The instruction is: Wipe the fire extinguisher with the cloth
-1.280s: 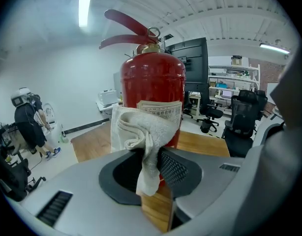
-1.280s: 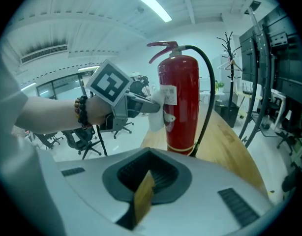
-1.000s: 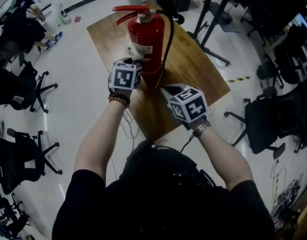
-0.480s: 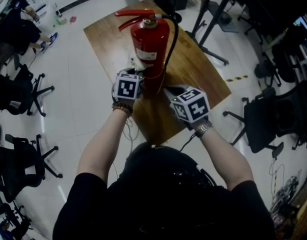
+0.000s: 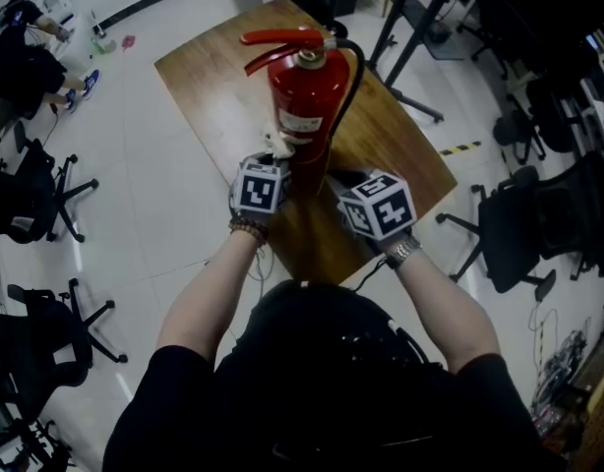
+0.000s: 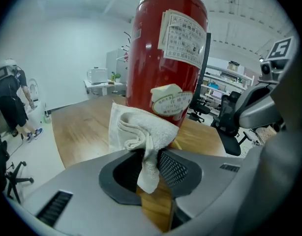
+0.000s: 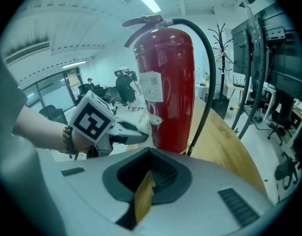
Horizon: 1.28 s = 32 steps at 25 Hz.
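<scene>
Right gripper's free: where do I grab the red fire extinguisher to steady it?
Probably its red top lever handle, from above: thin and jutting sideways, while the upright red cylinder looks too wide and the black hose crowds its right.

My head camera looks steeply down past my arms onto the table [image 5: 213,77] and the fire extinguisher [image 5: 307,116]. Each gripper camera rides behind its own jaws, very near the extinguisher, facing it from either side. The view from my right gripper [image 5: 333,178] also catches my left gripper [image 7: 143,128].
</scene>
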### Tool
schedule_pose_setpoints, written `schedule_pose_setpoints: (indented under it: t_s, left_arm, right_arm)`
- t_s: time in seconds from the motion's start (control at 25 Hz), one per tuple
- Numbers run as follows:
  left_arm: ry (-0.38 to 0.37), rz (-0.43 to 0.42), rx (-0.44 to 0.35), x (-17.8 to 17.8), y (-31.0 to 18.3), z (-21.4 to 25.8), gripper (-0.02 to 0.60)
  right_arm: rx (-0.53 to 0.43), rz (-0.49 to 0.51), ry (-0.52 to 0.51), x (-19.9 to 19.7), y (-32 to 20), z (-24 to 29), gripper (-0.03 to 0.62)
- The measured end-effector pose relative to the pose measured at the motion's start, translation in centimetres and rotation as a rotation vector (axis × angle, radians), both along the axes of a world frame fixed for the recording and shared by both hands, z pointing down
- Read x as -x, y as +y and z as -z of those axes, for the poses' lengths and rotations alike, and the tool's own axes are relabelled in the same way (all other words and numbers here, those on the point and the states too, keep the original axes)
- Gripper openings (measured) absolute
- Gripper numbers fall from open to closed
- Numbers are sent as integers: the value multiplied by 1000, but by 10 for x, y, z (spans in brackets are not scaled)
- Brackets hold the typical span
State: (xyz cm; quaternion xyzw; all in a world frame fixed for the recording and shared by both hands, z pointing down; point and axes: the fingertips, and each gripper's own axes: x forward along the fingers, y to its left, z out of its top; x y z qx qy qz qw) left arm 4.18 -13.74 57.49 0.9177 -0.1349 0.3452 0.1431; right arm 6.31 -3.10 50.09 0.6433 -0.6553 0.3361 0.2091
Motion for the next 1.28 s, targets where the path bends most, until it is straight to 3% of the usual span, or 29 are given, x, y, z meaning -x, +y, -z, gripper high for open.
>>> schedule_pose_setpoints:
  t_s: [0.4, 0.68, 0.96, 1.28]
  left_arm:
    - [-34, -30, 47, 1, 2, -33, 91]
    - [-52, 2, 63, -1, 3, -51, 91]
    - [-59, 94, 54, 7, -2, -44, 91]
    - [-9, 229, 26, 16, 1, 2, 91]
  right_arm:
    - [25, -38, 7, -8, -7, -8, 23]
    - [45, 20, -6, -12, -9, -22, 23]
    - [64, 91, -40, -22, -1, -40, 23]
    - [53, 181, -59, -41, 2, -39, 23]
